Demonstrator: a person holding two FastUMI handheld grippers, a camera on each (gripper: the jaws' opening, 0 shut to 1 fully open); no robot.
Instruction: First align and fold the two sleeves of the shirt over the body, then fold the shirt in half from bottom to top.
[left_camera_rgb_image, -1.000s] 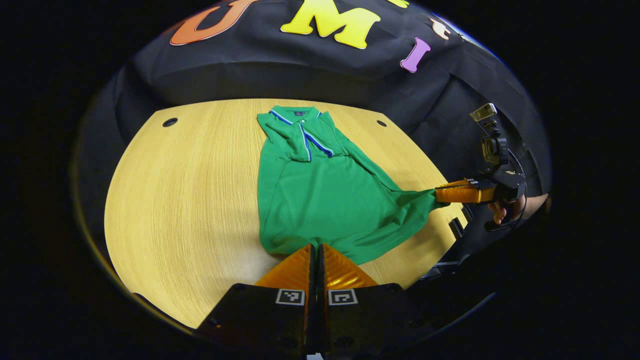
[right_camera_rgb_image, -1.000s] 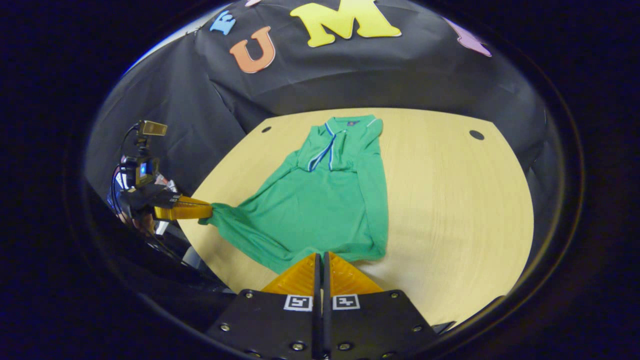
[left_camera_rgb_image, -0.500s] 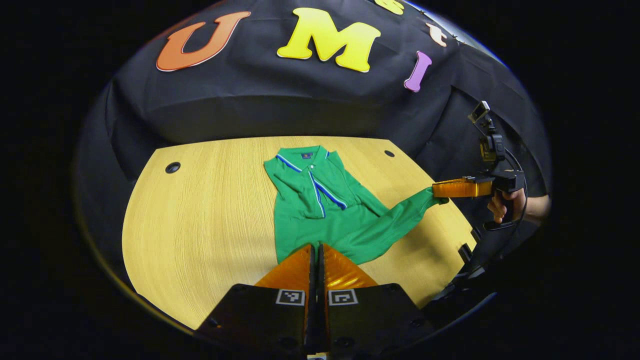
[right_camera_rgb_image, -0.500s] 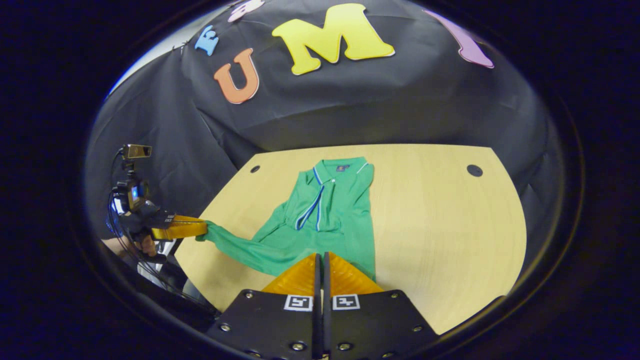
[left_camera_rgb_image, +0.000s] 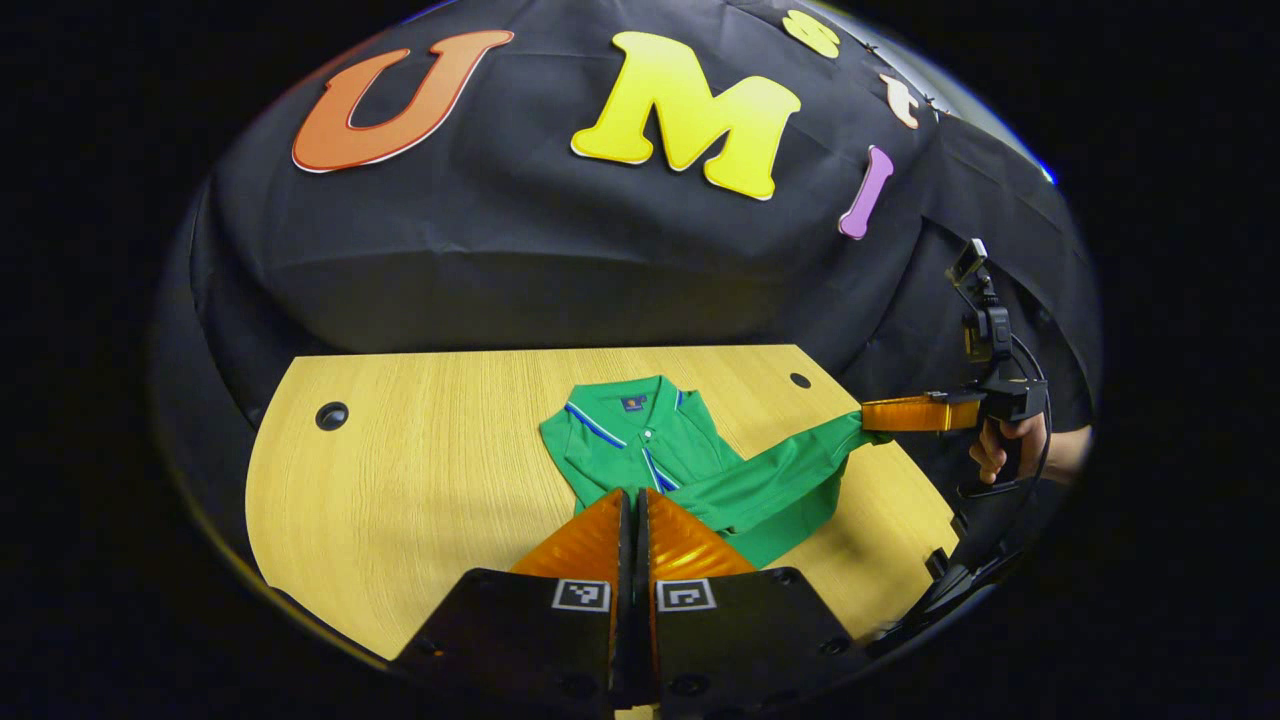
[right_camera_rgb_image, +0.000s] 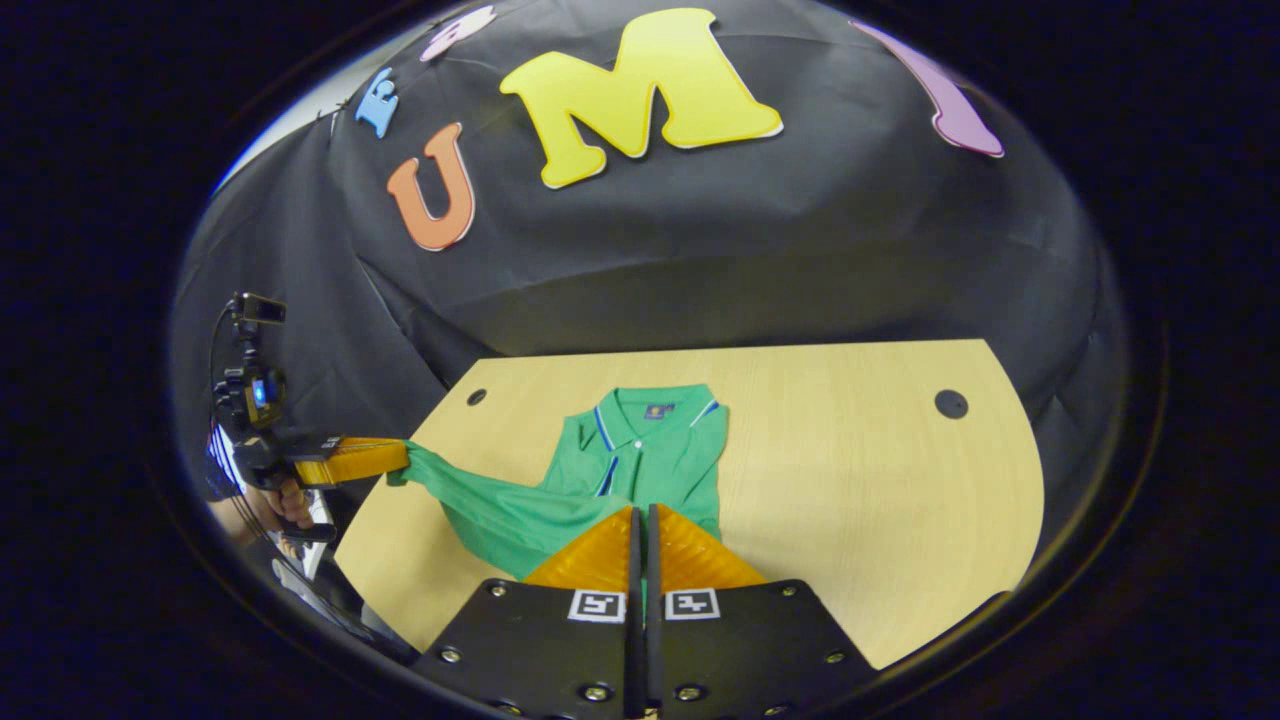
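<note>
A green polo shirt (left_camera_rgb_image: 640, 440) lies collar-away on the wooden table (left_camera_rgb_image: 420, 470), its sleeves folded over the body. In the left gripper view my left gripper (left_camera_rgb_image: 632, 497) is shut on one bottom corner of the shirt, raised above the chest. The right gripper (left_camera_rgb_image: 866, 416) holds the other bottom corner out to the right, with the hem stretched between them. In the right gripper view the shirt (right_camera_rgb_image: 660, 455) shows its collar and placket. My right gripper (right_camera_rgb_image: 640, 512) is shut on the hem, and the left gripper (right_camera_rgb_image: 398, 460) pulls the cloth taut at the left.
The table (right_camera_rgb_image: 860, 450) has round cable holes near its far corners (left_camera_rgb_image: 331, 415) (right_camera_rgb_image: 950, 404). A hand (left_camera_rgb_image: 1000, 450) grips the right gripper's handle beyond the table's right edge. The black cloth wall stands right behind the table.
Both grippers have risen and carried the bottom hem toward the collar. The lower half of the shirt has come off the table and less of the body shows.
</note>
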